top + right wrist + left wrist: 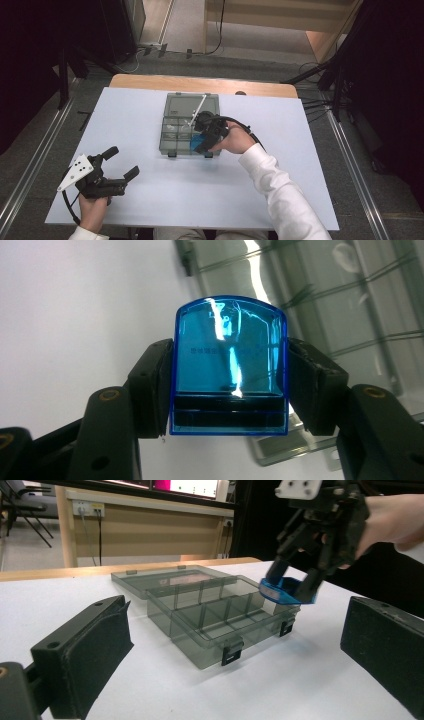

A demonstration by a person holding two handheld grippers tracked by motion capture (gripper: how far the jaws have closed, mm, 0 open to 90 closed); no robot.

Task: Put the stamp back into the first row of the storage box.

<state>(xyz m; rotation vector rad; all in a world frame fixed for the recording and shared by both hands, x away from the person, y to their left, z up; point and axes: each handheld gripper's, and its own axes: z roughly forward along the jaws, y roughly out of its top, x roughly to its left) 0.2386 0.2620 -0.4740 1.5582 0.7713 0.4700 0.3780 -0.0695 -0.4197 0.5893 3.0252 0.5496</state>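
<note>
My right gripper [204, 140] is clamped on a small blue case [230, 365], jaws pressing its two side walls, held just above the near right corner of the open grey box [172, 131] w/ dividers; my left gripper [119, 162] rests on the table [300, 150] well apart, jaws spread, nothing in them. Main risk imo: the case is slick plastic, so it could slip or twist out as I lower it; it could also catch a divider or the rim and shove the light box, since nothing steadies it.
</note>
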